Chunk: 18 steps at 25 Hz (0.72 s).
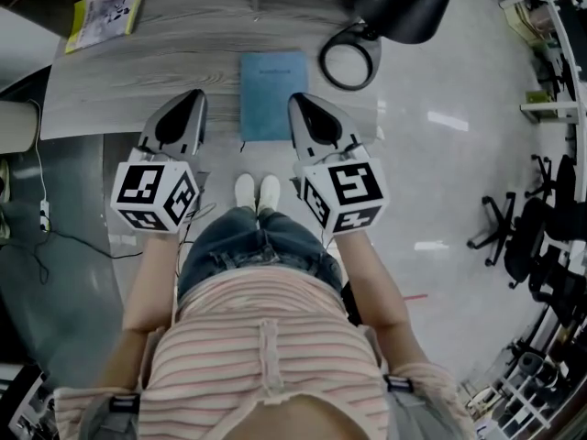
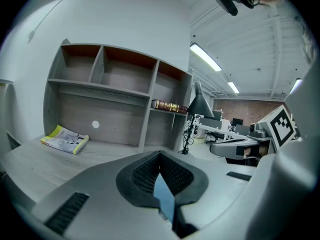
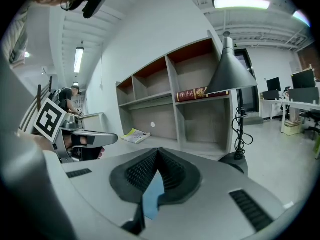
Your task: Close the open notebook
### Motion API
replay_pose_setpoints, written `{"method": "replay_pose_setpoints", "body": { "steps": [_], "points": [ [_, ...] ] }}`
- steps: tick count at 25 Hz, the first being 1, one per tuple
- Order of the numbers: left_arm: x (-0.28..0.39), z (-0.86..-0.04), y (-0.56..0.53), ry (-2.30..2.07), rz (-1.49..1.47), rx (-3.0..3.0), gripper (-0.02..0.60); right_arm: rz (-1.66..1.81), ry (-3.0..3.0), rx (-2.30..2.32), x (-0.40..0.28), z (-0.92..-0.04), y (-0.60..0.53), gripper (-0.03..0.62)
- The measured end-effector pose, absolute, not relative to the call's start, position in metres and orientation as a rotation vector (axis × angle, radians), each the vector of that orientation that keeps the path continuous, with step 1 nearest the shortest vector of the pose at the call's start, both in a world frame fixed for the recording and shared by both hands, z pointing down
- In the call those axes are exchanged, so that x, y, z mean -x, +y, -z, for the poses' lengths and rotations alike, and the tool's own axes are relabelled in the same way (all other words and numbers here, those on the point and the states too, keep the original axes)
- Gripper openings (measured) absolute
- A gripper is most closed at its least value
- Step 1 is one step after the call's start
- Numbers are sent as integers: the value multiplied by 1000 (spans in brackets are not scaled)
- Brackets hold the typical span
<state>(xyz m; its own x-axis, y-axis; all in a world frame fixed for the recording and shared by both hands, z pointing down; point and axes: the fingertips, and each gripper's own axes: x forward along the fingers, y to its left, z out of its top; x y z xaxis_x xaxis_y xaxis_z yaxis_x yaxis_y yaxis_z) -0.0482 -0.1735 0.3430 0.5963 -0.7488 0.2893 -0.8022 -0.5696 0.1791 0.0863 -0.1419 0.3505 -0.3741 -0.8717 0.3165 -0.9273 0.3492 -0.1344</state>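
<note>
The blue notebook [image 1: 273,94] lay shut and flat on the grey wooden table [image 1: 138,81], cover up, near the table's front edge. It sat between the tips of the two claws, touching neither as far as the head view showed.

The left claw [image 1: 194,97] was held just left of the notebook. In its own view its jaws [image 2: 160,154] were clenched, tips pressed together, gripping nothing. The right claw [image 1: 297,101] was held just right of the notebook. Its jaws [image 3: 157,150] were likewise clenched tip to tip and held nothing. Both pointed out over the table towards a grey shelf unit [image 2: 115,94] against the wall, with a marker cube [image 1: 156,195] on each near the person's hands.

A yellow booklet [image 1: 105,15] lay at the far left of the table, well apart from the notebook. A lamp with a round black base [image 1: 349,60] stood to the right of the notebook. A dark red book [image 3: 200,92] lay on one of the shelves. The person's white shoes [image 1: 257,191] were on the floor below the table edge.
</note>
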Motion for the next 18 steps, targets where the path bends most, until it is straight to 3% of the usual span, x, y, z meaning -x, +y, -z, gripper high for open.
{"method": "replay_pose_setpoints", "body": {
  "steps": [18],
  "points": [
    [74, -326, -167, -1357, -187, -2565, 11, -304, -2487, -1678, -81, -329, -143, 17]
  ]
}}
